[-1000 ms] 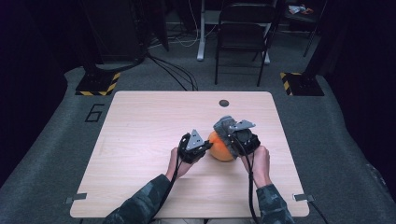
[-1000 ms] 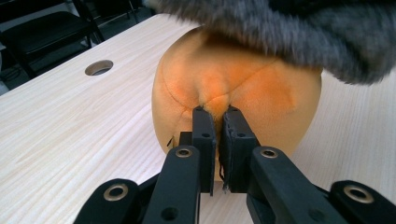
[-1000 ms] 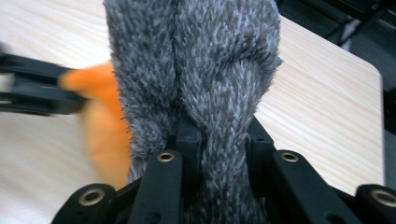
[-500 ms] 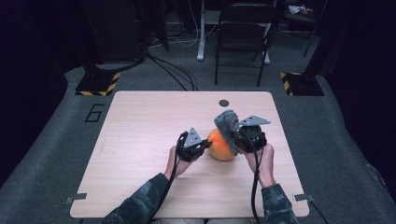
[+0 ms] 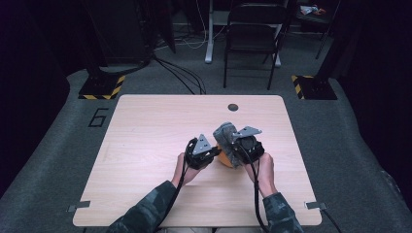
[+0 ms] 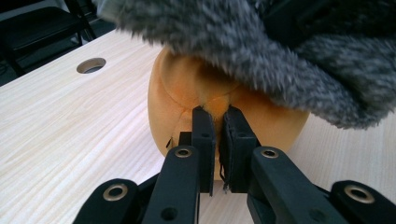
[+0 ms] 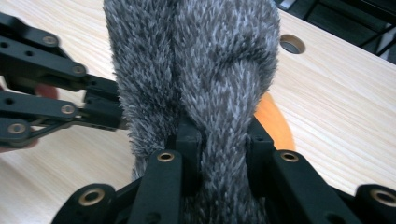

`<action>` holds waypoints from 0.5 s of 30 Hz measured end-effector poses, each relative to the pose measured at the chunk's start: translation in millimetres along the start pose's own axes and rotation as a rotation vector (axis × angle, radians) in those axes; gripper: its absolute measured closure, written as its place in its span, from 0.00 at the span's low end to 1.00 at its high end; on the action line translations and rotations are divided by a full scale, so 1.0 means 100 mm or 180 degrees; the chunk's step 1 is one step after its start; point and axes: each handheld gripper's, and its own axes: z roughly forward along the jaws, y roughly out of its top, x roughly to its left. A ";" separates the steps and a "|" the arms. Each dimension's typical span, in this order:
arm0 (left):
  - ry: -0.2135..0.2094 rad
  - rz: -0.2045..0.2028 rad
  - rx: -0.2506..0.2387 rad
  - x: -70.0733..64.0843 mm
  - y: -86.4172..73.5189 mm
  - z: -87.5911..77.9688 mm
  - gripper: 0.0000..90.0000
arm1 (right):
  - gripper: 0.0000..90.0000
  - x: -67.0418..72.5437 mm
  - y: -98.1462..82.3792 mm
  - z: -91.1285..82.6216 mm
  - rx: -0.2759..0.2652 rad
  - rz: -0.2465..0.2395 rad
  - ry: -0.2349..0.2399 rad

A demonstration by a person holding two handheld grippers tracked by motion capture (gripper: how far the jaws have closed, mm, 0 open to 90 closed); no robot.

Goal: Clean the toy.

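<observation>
An orange plush ball (image 5: 223,159) rests on the wooden table (image 5: 145,126), right of its middle. A grey furry piece (image 5: 226,133) lies over its top and right side. My left gripper (image 5: 214,156) comes in from the left. In the left gripper view it (image 6: 217,116) is shut on a pinch of the orange plush (image 6: 177,88) at a seam, under the grey fur (image 6: 243,42). My right gripper (image 7: 219,135) is shut on a thick fold of the grey fur (image 7: 196,60). The orange ball (image 7: 275,121) peeks out behind the fold.
A round cable hole (image 5: 233,107) lies in the table near its far edge. A dark chair (image 5: 252,29) and striped stand bases (image 5: 99,87) are on the floor beyond the table. Bare wood stretches to the left of both hands.
My right gripper swung out to the right with the grey fur, then came back left toward the left gripper. The fur now hides more of the orange ball. The left gripper stayed put.
</observation>
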 end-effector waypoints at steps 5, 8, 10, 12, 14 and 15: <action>-0.0008 -0.0037 -0.0017 0.01 -0.01 0.01 0.94 | 0.81 -0.13 -0.03 -0.02 0.0009 0.0096 -0.0125; -0.0019 -0.0030 -0.0002 0.01 -0.01 0.01 0.94 | 0.81 -0.24 -0.06 -0.01 0.0040 0.0179 -0.0222; -0.0006 -0.0053 0.0000 0.01 -0.01 0.01 0.94 | 0.81 -0.31 -0.10 0.01 0.0060 0.0192 -0.0379; -0.0008 -0.0051 0.0010 0.02 -0.01 0.01 0.94 | 0.81 -0.40 -0.15 0.03 0.0103 0.0261 -0.0412; 0.0007 -0.0056 0.0017 0.04 -0.02 0.00 0.94 | 0.81 -0.48 -0.19 0.05 0.0142 0.0311 -0.0456; 0.0012 -0.0095 0.0014 0.05 -0.02 0.00 0.94 | 0.81 -0.51 -0.20 0.03 0.0111 0.0411 -0.0414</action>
